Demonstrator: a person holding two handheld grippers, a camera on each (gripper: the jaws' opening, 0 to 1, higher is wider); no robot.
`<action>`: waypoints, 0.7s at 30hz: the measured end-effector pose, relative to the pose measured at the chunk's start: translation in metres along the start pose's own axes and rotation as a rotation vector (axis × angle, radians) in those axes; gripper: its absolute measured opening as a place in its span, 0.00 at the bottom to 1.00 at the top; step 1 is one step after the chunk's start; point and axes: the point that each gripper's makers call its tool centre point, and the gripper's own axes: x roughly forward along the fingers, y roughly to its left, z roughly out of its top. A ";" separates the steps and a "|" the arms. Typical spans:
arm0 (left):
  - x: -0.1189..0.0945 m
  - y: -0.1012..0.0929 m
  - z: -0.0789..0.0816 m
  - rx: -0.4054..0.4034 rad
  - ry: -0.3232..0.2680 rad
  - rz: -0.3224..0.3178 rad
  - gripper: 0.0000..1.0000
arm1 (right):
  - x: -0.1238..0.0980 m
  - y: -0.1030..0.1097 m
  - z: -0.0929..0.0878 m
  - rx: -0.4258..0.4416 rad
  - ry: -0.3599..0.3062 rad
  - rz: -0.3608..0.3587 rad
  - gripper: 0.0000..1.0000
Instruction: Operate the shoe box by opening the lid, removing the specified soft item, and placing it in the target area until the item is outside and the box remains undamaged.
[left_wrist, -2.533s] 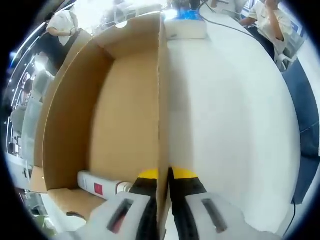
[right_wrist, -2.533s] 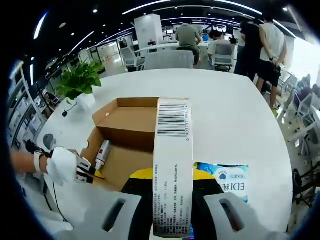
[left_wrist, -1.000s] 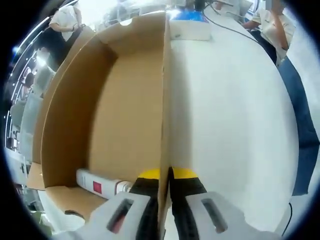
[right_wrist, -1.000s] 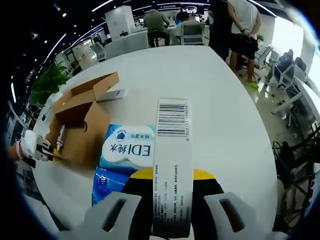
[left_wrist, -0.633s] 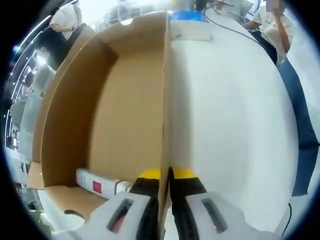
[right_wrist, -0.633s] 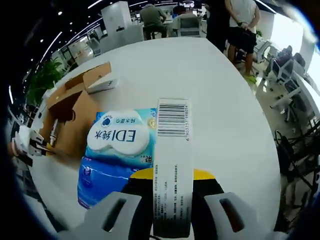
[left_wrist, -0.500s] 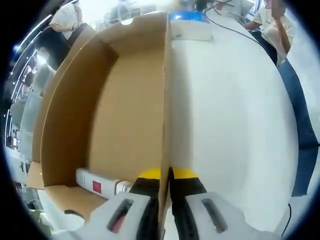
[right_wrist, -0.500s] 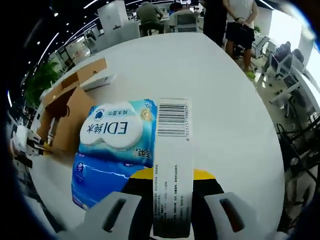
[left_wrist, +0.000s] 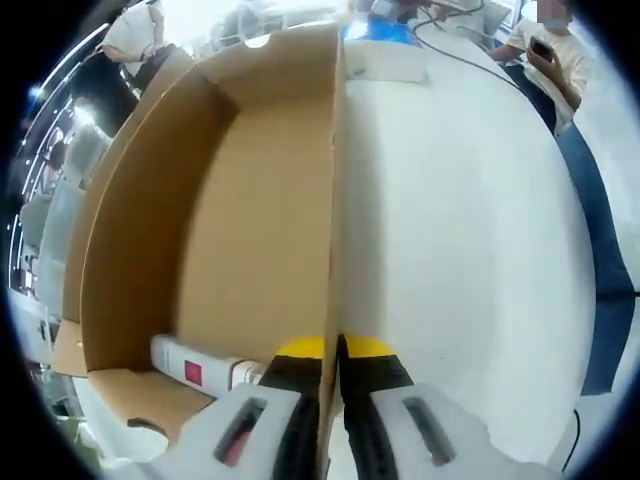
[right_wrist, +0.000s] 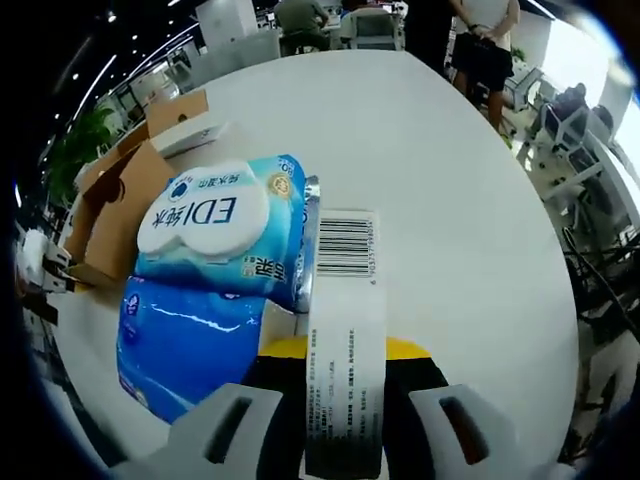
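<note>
- The left gripper (left_wrist: 331, 372) is closed on the thin side wall of the shoe box (left_wrist: 250, 230); one jaw sits inside the cardboard, the other outside it, over the white table (left_wrist: 470, 250).
- Inside the box, beside the inner jaw, a white tube with a red label (left_wrist: 200, 366) is seen lying on the floor of the box.
- The right gripper (right_wrist: 345, 385) is clamped on a long white strip with a barcode (right_wrist: 345, 330), which stands up between its jaws.
- That strip appears to be an edge flap of the blue and white wipes pack (right_wrist: 215, 270), marked "EDI"; the join itself is partly hidden, so this is a judgement.
- The pack is outside the box, touching or just above the table; which of the two cannot be told.
- In the right gripper view the box (right_wrist: 120, 215) is seen just beyond the pack, and the other gripper (right_wrist: 40, 268) at its far side.
- The pack is judged soft, light and slippery in its film wrap; it would sag and swing when carried by one flap.
- The flap is judged the safest hold, since the bulging body would squash or slip.
- The cardboard wall is thin and is best pinched lightly to avoid creasing.
</note>
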 end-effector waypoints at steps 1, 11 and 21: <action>0.000 0.000 0.000 0.000 0.000 0.000 0.02 | 0.000 0.000 0.000 0.001 0.001 0.000 0.22; 0.003 0.001 -0.001 0.001 0.000 -0.001 0.02 | -0.001 -0.001 -0.005 0.003 0.009 -0.003 0.22; 0.005 0.002 -0.003 0.000 0.000 -0.001 0.02 | -0.018 -0.002 0.007 -0.007 -0.024 -0.008 0.25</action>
